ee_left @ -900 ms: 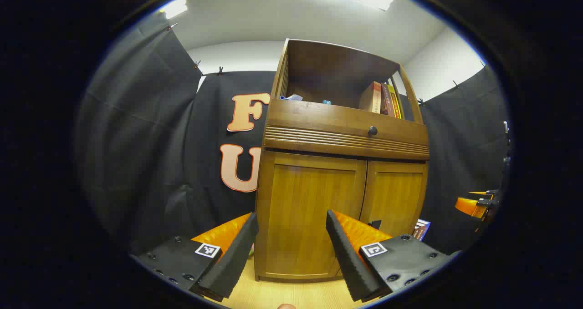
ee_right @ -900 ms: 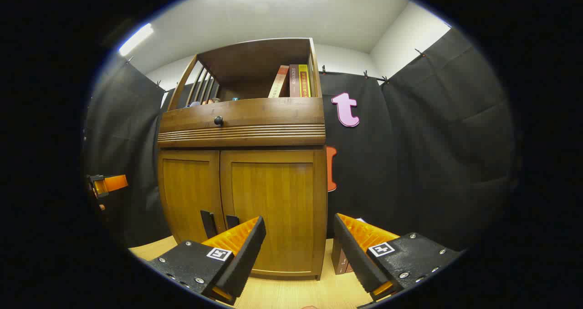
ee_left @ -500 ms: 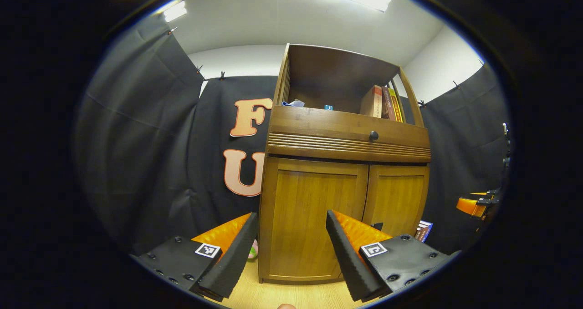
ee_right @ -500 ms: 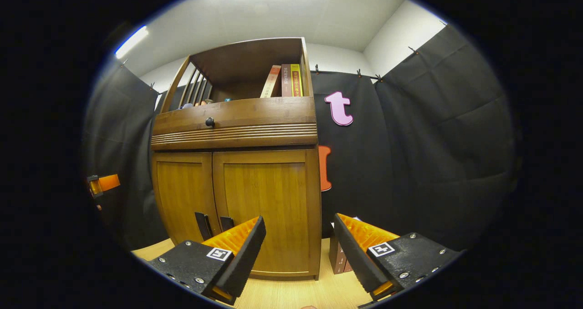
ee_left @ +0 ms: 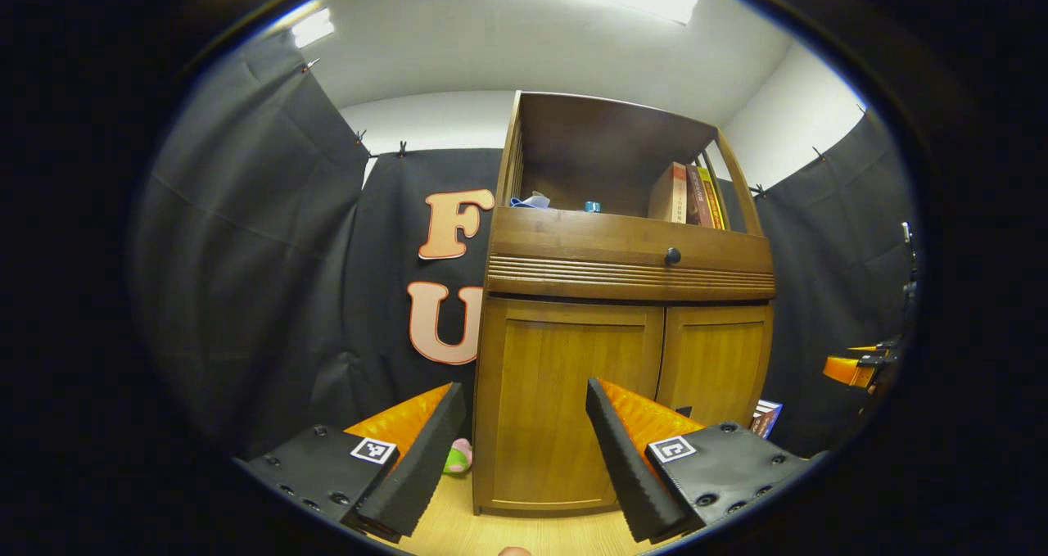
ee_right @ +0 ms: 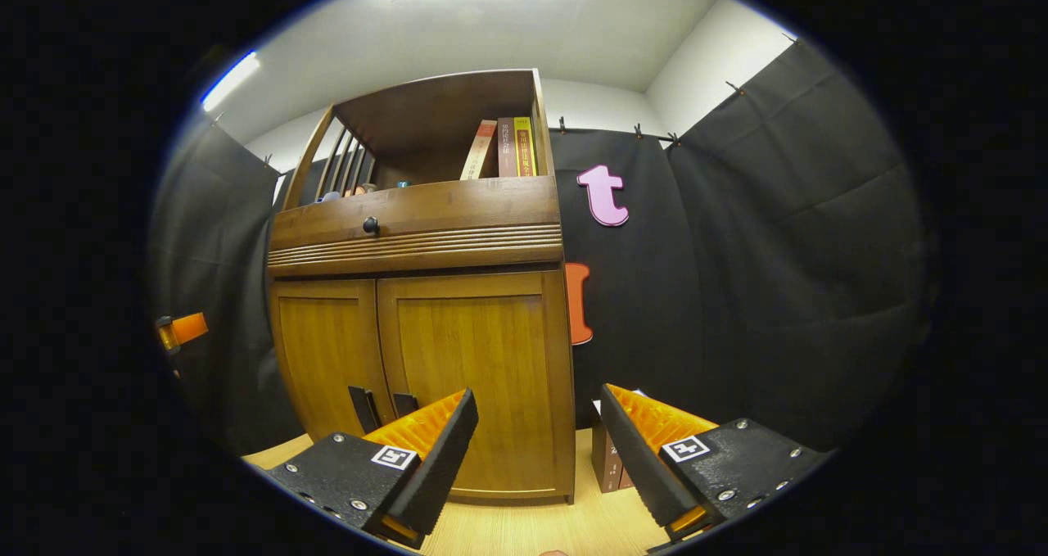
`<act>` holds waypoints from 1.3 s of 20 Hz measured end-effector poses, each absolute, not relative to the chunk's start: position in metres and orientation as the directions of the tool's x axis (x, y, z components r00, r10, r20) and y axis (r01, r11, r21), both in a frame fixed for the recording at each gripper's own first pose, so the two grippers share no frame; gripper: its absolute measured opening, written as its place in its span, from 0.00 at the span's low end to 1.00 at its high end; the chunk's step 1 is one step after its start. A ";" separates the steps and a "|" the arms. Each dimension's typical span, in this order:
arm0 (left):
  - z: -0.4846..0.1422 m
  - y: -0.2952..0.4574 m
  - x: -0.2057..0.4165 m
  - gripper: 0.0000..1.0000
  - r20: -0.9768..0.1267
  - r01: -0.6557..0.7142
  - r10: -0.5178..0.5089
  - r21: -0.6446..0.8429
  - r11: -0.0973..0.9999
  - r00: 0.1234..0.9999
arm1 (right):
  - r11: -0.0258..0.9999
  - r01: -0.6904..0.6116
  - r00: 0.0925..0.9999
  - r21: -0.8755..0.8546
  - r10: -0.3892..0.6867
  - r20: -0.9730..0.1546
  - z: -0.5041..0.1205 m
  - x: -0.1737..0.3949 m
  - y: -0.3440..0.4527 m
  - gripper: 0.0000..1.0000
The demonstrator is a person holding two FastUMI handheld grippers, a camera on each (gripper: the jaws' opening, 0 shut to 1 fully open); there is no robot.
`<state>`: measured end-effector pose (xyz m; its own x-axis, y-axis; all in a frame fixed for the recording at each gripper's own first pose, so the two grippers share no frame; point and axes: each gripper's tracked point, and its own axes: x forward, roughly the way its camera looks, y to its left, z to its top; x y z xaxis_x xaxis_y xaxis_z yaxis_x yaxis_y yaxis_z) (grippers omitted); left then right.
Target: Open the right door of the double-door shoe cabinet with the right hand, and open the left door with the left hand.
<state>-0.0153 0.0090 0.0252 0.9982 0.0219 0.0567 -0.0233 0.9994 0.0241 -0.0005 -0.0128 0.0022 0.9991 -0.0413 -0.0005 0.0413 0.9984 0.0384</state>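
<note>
Books [ee_right: 501, 148] stand in shoe cabinet's [ee_right: 458, 376] open shelf.

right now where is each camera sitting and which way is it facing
Left gripper view: rides the left gripper, low, facing the cabinet's left door; its own open fingers show below, the other gripper at far right.
Right gripper view: rides the right gripper, low, facing the right door and door handles; own open fingers below.
Shared: the shoe cabinet, both doors shut, and books on its shelf.
</note>
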 end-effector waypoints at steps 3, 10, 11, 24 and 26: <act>0.018 0.008 -0.015 0.96 0.034 -0.011 0.010 0.009 1.000 0.999 | 0.999 0.041 0.999 0.021 -0.041 -0.009 -0.003 0.001 -0.010 1.00; 0.007 0.020 -0.016 0.94 0.002 -0.028 0.028 -0.012 1.000 1.000 | 1.000 0.016 0.999 0.005 -0.015 -0.045 -0.031 0.017 0.009 0.94; 0.006 0.023 -0.016 0.94 -0.001 -0.034 0.034 -0.010 0.999 0.999 | 1.000 0.006 0.999 0.009 -0.005 -0.049 -0.036 0.020 0.014 0.94; -0.009 0.036 -0.008 0.96 -0.036 -0.052 0.051 -0.010 0.999 0.998 | 0.994 -0.099 0.988 0.037 0.102 -0.112 -0.112 0.070 0.091 0.94; -0.011 0.040 -0.007 0.98 -0.036 -0.061 0.061 -0.002 0.998 0.998 | 0.991 -0.124 0.983 0.050 0.130 -0.127 -0.124 0.079 0.108 0.93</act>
<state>-0.0072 0.0403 -0.0110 0.9975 0.0606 -0.0362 -0.0607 0.9982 -0.0018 0.0786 0.1079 -0.1238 0.9834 0.1297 -0.1269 -0.1243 0.9910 0.0496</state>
